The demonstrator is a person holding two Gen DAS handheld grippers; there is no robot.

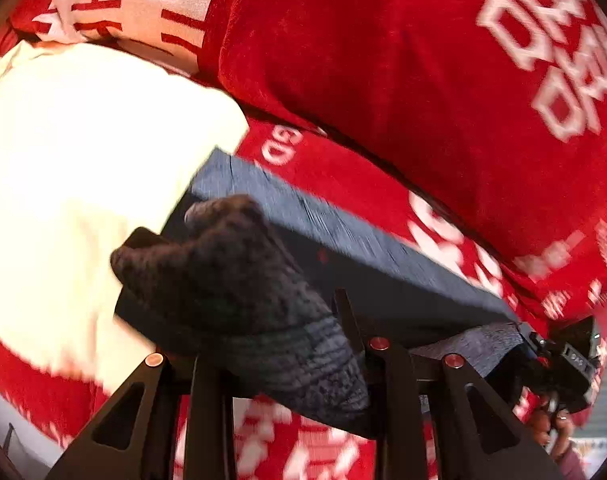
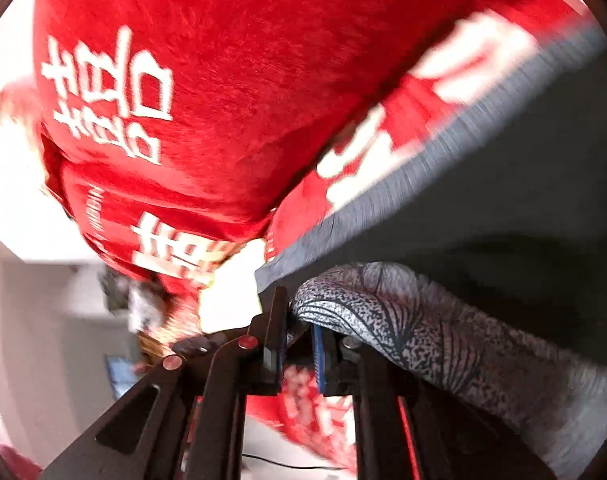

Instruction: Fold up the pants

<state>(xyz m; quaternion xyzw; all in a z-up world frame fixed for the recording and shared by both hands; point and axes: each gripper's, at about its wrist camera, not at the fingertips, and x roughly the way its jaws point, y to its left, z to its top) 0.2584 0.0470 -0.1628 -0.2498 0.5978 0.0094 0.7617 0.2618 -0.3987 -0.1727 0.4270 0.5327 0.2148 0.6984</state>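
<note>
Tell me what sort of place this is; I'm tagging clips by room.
Probably a bedroom: red bedding printed with white characters fills both views, with a white pillow beside it. The dark pants are held over it, and a pale wall shows behind.

Pants (image 1: 343,240): dark blue-grey, finely ribbed, speckled at the bunched part. Bedding (image 1: 383,60): bright red with white characters. Far left, a plain white pillow (image 1: 83,160).

The pants (image 1: 343,248) are matt, ribbed dark-blue knit cloth, speckled grey at the bunched hem. Behind them the red blanket (image 1: 383,60) looks plush and fuzzy. The left gripper (image 1: 271,360) is matt black plastic with shiny metal rivets.
</note>
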